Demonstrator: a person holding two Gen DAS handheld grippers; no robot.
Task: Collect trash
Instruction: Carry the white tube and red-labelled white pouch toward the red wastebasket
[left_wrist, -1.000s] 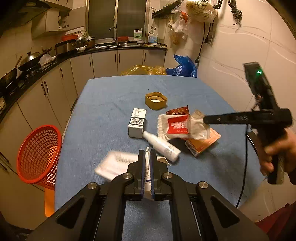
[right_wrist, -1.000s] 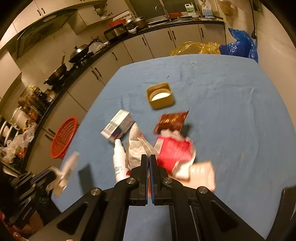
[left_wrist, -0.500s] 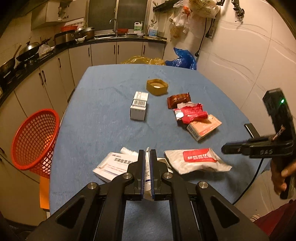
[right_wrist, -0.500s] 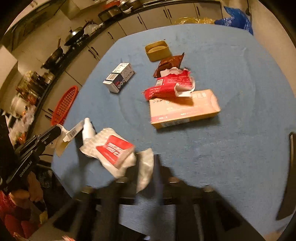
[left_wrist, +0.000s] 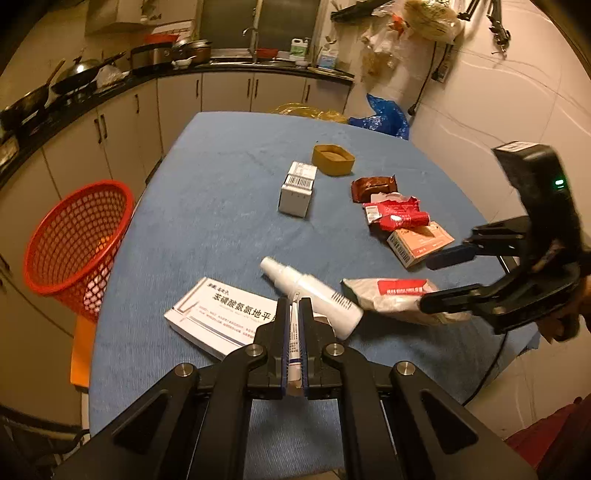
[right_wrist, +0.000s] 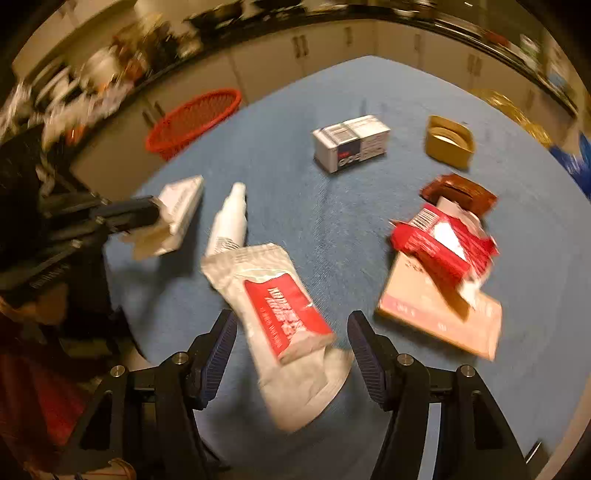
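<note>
My left gripper (left_wrist: 294, 306) is shut on the end flap of a flat white medicine box (left_wrist: 218, 317), which rests low on the blue tablecloth (left_wrist: 221, 206). A white spray bottle (left_wrist: 314, 291) lies just past its fingertips. My right gripper (right_wrist: 291, 315) is opening its jaws. A white pouch with a red label (right_wrist: 280, 306) lies between them on the cloth, and the pads stand clear of it. In the left wrist view the right gripper (left_wrist: 428, 284) hovers over that pouch (left_wrist: 388, 295) at the table's near right.
Further back lie a grey-white carton (left_wrist: 297, 188), a yellow tub (left_wrist: 333, 159), a brown wrapper (left_wrist: 373, 186), a red wrapper (left_wrist: 397, 216) and a pink box (left_wrist: 421, 242). A red mesh basket (left_wrist: 74, 236) stands off the table's left side. Kitchen cabinets line the back.
My right gripper swung down toward the near table edge with the pouch, rolled, and went from shut to wide apart, letting the pouch go. My left gripper sank slightly with the white box.
</note>
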